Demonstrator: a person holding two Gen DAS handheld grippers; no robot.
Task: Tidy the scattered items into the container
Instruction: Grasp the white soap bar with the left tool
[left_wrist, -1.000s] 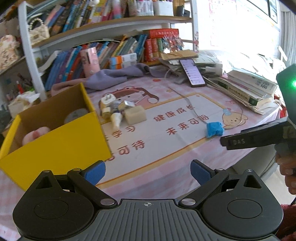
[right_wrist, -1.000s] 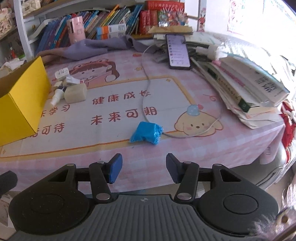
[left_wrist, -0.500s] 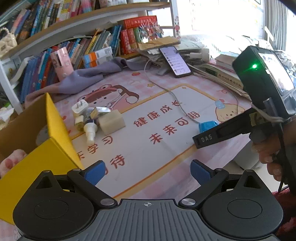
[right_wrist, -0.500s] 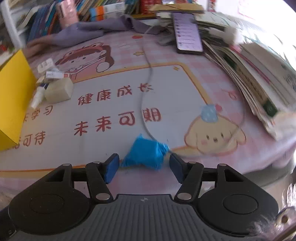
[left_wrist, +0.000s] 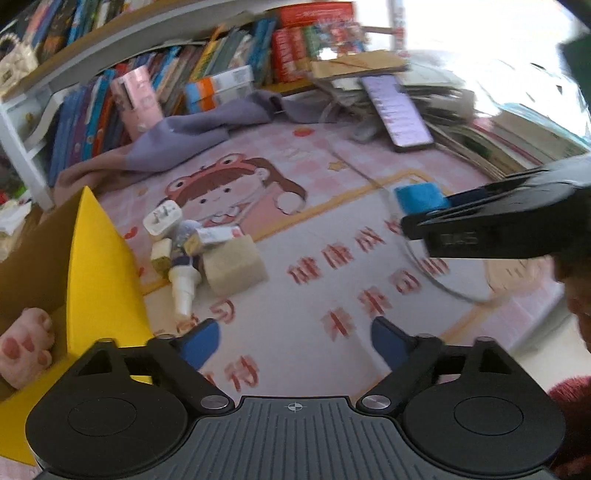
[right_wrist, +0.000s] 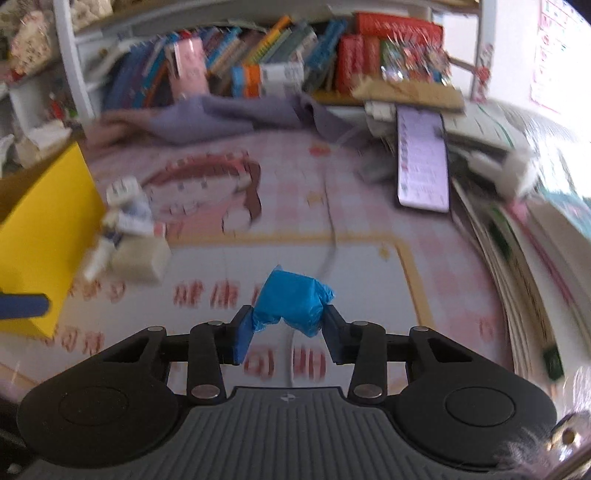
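My right gripper (right_wrist: 288, 328) is shut on a crumpled blue packet (right_wrist: 293, 301) and holds it above the pink mat; the packet also shows in the left wrist view (left_wrist: 419, 197) at the tip of the right gripper. My left gripper (left_wrist: 293, 341) is open and empty, low over the mat. The yellow cardboard box (left_wrist: 96, 266) stands at the left with a pink paw toy (left_wrist: 26, 341) inside. A pile of small items lies beside it: a beige block (left_wrist: 234, 267), a white spray bottle (left_wrist: 183, 290), a white charger plug (left_wrist: 162, 219).
A phone (left_wrist: 397, 107) with a white cable (right_wrist: 330, 236) leans on stacked books (right_wrist: 535, 236) at the right. A purple cloth (left_wrist: 192, 134) and a bookshelf (left_wrist: 221, 62) line the back. The table edge runs along the right front.
My right gripper closed on the blue packet and lifted it off the mat, moving left and back. My left gripper shifted forward toward the pile of items.
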